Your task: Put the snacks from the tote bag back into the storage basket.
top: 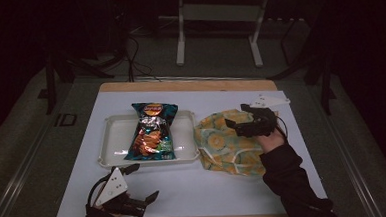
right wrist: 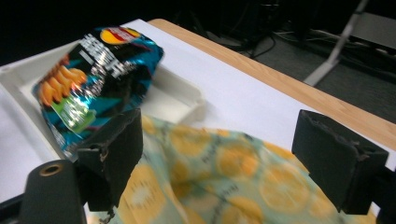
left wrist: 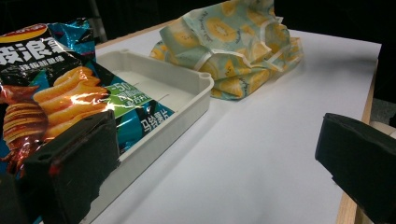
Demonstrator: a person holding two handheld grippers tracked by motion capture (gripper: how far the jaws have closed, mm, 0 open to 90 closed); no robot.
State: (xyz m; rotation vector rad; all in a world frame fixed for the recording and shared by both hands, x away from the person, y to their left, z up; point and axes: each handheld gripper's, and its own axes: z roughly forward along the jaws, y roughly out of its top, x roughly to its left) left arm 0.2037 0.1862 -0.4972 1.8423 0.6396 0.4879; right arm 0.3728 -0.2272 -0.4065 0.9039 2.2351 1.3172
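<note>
The high view is looking forward and down over the whole table [top: 285, 189]. The left gripper view is sitting low at the near edge, facing across the white tray [left wrist: 187, 100] just beyond its jaws. The right gripper view is hovering close above the yellow-patterned bag [right wrist: 224, 172], facing the crisp packet [right wrist: 93, 79] beyond; all three views are sharing these.

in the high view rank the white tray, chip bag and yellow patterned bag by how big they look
1. White tray, the widest footprint.
2. Yellow patterned bag, somewhat smaller, partly hidden by the right gripper.
3. Chip bag, the narrowest, lying across the tray.
</note>
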